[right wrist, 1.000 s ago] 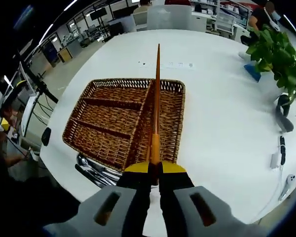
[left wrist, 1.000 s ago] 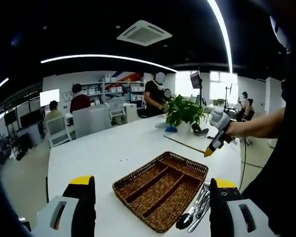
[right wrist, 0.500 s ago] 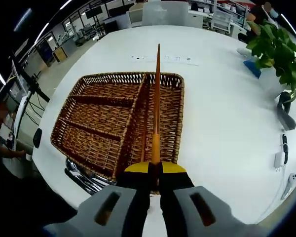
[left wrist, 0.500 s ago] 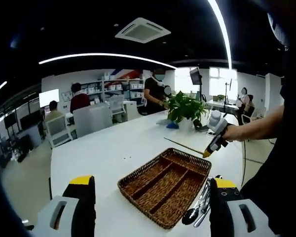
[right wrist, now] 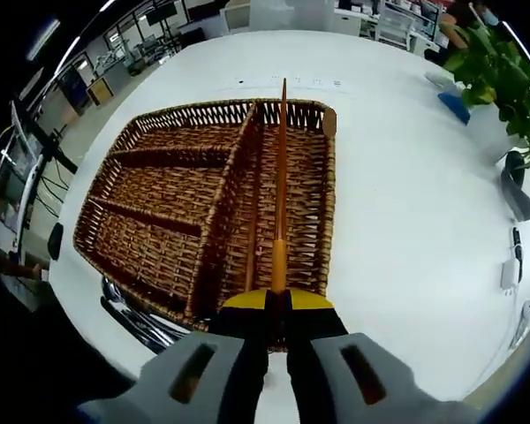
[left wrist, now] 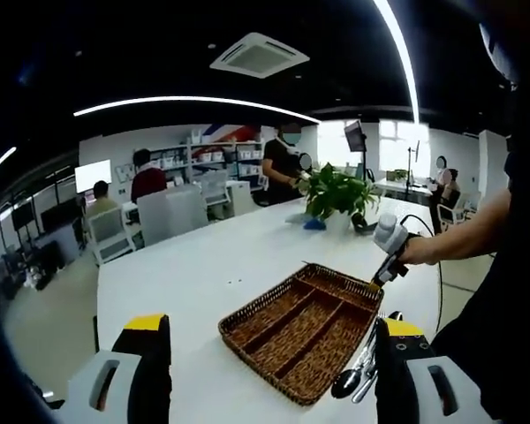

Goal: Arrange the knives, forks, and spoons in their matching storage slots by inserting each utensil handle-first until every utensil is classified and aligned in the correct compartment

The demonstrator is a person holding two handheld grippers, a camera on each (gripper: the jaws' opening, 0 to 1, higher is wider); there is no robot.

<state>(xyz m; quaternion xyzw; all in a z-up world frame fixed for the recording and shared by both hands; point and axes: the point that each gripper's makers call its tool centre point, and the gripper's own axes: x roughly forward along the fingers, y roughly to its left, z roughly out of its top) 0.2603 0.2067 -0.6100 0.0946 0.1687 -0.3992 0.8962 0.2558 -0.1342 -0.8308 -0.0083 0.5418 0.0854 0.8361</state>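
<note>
Room: open office with a white table (left wrist: 194, 265); people sit and stand at desks far back in the left gripper view; a ceiling vent (left wrist: 259, 56) and curved light strips overhead
Plant: a leafy potted plant (left wrist: 334, 193) stands at the far end of the table, beyond the basket; in the right gripper view its leaves sit at the upper right
Basket: a brown wicker tray (right wrist: 203, 208) with several long compartments lies flat on the table; in the left gripper view it sits between that view's two jaws, nearer the right one
Loose cutlery: a small heap of metal spoons and forks (left wrist: 362, 371) lies on the table just beside the basket's near right edge in the left gripper view; in the right gripper view the same pile peeks out at the basket's lower left edge
Held item: a long thin orange-brown stick-like utensil (right wrist: 281, 185); whether it is a chopstick or a slim handle I cannot tell; it runs straight out over the basket's rightmost long compartment, its far tip near the far rim
Right gripper (right wrist: 277, 305): jaws pressed together on the near end of the held utensil; in the left gripper view it is seen above the basket's far right corner, in a person's hand (left wrist: 420, 250)
Left gripper (left wrist: 274, 331): jaws spread wide apart with nothing between them, above the table's near edge
</note>
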